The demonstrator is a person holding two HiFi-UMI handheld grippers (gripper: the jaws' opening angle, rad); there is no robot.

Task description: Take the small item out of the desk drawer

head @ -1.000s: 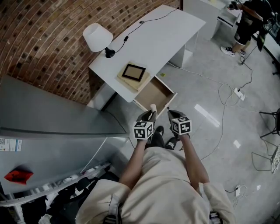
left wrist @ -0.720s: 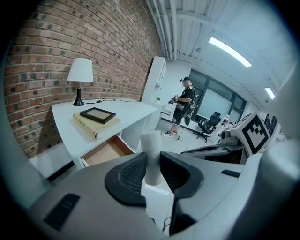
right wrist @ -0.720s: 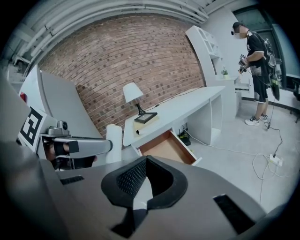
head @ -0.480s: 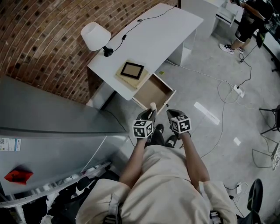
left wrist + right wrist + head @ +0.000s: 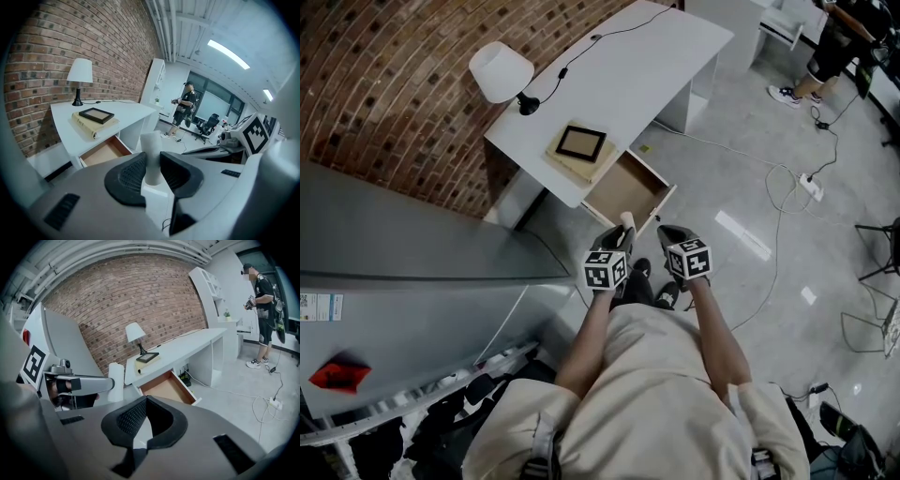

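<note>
The small white cylinder (image 5: 151, 157) is clamped between the jaws of the left gripper (image 5: 151, 160), whose ribbed pads press on its two sides. It stands roughly upright, its long axis running up and down across the jaws and its top end rising clear above them. Seen from the head view, it sits out of the desk drawer (image 5: 627, 190), over the floor just in front of the drawer's open front edge and close to the person's body. The right gripper (image 5: 146, 399) is held beside the left one, its jaws closed together at the tips with nothing between them. Each gripper carries a cube with black-and-white square markers. The drawer is pulled out from under the white worktop (image 5: 628, 84) and shows a bare brown wooden bottom. On the worktop above it, a dark picture frame (image 5: 581, 142) lies on a pale book (image 5: 574, 163). Farther along stands a table lamp (image 5: 501, 73) with a white shade and a black base, its cord trailing over the worktop. A red brick wall (image 5: 394, 84) runs behind the desk, and the floor (image 5: 750, 197) is glossy grey, crossed by loose cables. A grey cabinet (image 5: 403, 262) stands to the person's left and bears a small label too small to read. Another person (image 5: 836, 42) stands at the far end of the room.
</note>
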